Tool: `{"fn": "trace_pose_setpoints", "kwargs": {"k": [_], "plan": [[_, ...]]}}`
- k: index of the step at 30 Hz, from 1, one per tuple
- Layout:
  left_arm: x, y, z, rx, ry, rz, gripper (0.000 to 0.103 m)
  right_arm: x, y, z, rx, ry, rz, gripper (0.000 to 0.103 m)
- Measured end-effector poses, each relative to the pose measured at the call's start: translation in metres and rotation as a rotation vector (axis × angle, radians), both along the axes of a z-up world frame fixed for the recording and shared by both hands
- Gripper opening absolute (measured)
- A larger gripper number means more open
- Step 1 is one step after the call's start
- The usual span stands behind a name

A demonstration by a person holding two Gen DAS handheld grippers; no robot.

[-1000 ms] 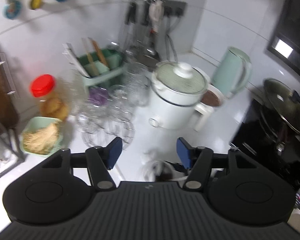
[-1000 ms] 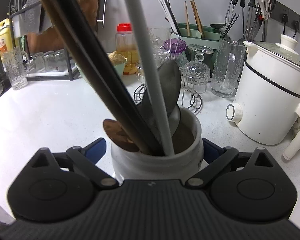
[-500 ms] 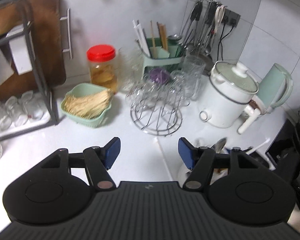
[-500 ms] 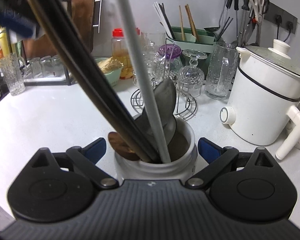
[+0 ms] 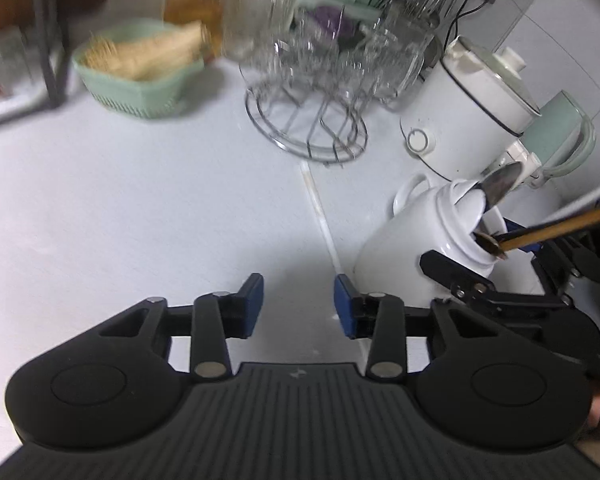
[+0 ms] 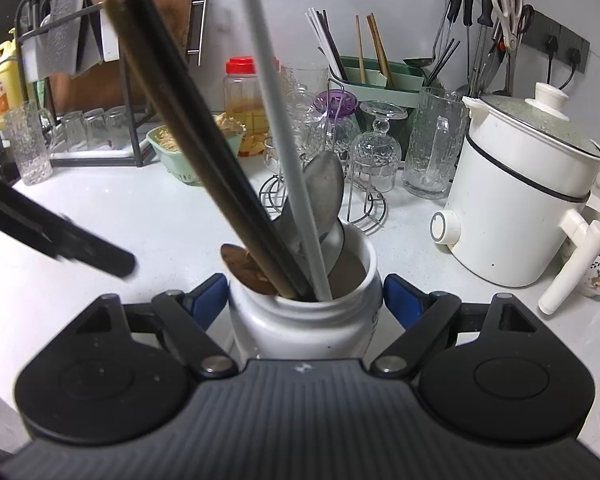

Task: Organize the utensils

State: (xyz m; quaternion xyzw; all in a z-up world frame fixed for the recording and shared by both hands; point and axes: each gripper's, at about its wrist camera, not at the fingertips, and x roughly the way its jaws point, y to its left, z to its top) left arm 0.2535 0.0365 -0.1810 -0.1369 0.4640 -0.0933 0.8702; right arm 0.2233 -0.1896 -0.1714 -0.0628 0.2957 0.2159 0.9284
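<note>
Your right gripper (image 6: 304, 300) has the white jar (image 6: 300, 320) between its jaws. They have just been closing, and the blue pads (image 6: 208, 296) now press on both sides of the jar, so it is pinched. The jar stands on the white table (image 6: 140, 220), toward its front part, in front of the wire glass rack (image 6: 364, 208) and to the left of the white cooker (image 6: 512, 200). In the jar stand the utensils: a dark pair of chopsticks (image 6: 204, 152), a grey-white stick (image 6: 284, 140), a metal spoon (image 6: 324, 192) and a brown spoon (image 6: 244, 268).

Your left gripper (image 5: 298, 304) hovers low over the bare table, just left of the jar (image 5: 420, 240). Its jaws have just been closing too, but they are still apart, and nothing is between them. The picture from this side is blurred at the far edge.
</note>
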Motion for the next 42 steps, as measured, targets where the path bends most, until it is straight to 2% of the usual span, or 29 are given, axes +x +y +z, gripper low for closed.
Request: {"fn": "trace_pose_setpoints", "kwargs": {"k": [3,5,8,11,12,17,26,28,36,42], "plan": [[0.016,-0.008,-0.016,-0.001,0.011,0.005,0.043,-0.001,-0.001,0.0,-0.004,0.0,-0.001,0.087],[0.031,-0.011,-0.023,-0.03,0.018,0.009,0.043,-0.002,-0.001,0.0,-0.011,-0.005,-0.001,0.087],[0.055,-0.019,-0.031,-0.011,0.014,0.017,0.042,-0.004,0.0,0.0,-0.022,-0.012,0.0,0.086],[0.086,-0.018,-0.044,-0.082,0.063,0.063,0.035,-0.007,0.0,0.001,-0.033,-0.022,0.003,0.086],[0.094,-0.02,-0.046,-0.078,0.061,0.07,0.034,-0.008,0.0,0.001,-0.035,-0.025,0.004,0.086],[0.126,-0.039,-0.053,-0.011,0.056,0.059,0.034,-0.008,0.0,0.001,-0.047,-0.035,0.011,0.086],[0.153,-0.078,-0.052,0.219,0.038,-0.041,0.033,-0.004,-0.001,0.001,-0.053,-0.042,0.031,0.086],[0.158,-0.085,-0.053,0.251,0.042,-0.086,0.012,-0.004,-0.001,0.001,-0.053,-0.043,0.033,0.086],[0.162,-0.089,-0.052,0.292,0.075,-0.121,0.007,-0.002,-0.002,0.0,-0.05,-0.052,0.041,0.086],[0.142,-0.08,-0.051,0.289,0.087,-0.111,0.007,-0.003,-0.002,-0.001,-0.05,-0.058,0.046,0.086]]}}
